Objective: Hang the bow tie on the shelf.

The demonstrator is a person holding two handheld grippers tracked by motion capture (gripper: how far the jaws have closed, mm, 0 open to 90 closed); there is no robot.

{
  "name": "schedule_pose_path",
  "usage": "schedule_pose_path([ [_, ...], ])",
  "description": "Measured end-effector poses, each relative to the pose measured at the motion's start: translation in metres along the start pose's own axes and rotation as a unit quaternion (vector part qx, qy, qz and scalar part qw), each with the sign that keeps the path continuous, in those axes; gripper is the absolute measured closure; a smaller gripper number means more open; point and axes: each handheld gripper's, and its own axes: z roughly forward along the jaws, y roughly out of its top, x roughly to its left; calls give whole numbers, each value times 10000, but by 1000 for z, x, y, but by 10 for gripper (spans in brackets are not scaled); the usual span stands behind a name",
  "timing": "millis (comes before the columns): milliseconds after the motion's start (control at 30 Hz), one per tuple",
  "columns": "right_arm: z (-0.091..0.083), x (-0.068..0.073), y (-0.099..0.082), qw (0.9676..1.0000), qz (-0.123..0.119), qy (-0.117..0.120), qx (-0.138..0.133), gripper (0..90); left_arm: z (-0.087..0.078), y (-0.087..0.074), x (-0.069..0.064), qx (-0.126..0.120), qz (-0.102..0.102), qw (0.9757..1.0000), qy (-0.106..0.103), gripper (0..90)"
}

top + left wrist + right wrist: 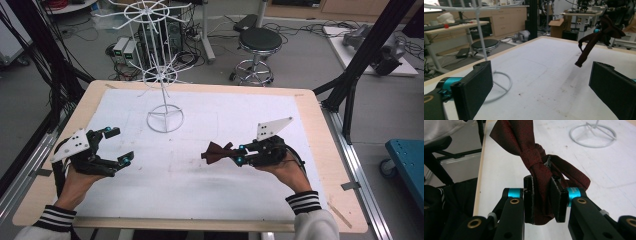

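Observation:
A dark red bow tie (218, 150) hangs above the white mat, held at one wing by my right gripper (240, 153), which is shut on it. In the right gripper view the bow tie (534, 165) is pinched between the two pads, its knot just beyond them. From the left gripper view the bow tie (599, 37) dangles at the upper right. My left gripper (120, 146) stands open at the left of the mat with nothing between its jaws. A white wire rack (163, 75) stands upright at the back of the mat on a ring base (501, 85).
The white mat (200, 165) covers a wooden table (325, 165). A round black stool (259, 40) and cables lie on the floor beyond the far edge. Black frame posts stand at both sides of the table.

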Motion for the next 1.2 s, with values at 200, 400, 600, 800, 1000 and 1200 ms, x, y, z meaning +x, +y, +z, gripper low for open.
schedule_pose_path([
  [200, 16, 6, 15, 9999, -82, 125, -81, 755, 14, 13, -6, 71, 100, 9993, -359, 57],
  [400, 27, 8, 22, 9998, -65, 151, -150, 755, 31, 24, -14, 175, 161, 9972, -707, 57],
  [600, 38, 10, 28, 9996, -88, 209, -181, 755, 50, 37, -26, 203, 314, 9940, -1027, 57],
  [800, 42, 10, 33, 9997, -65, 164, -188, 755, 63, 41, -35, 270, 325, 9906, -1304, 57],
  [1000, 46, 9, 37, 9997, -57, 120, -210, 754, 80, 46, -46, 354, 352, 9862, -1579, 57],
  [1200, 49, 10, 39, 9997, -60, 86, -204, 752, 93, 49, -54, 443, 368, 9829, -1751, 57],
])
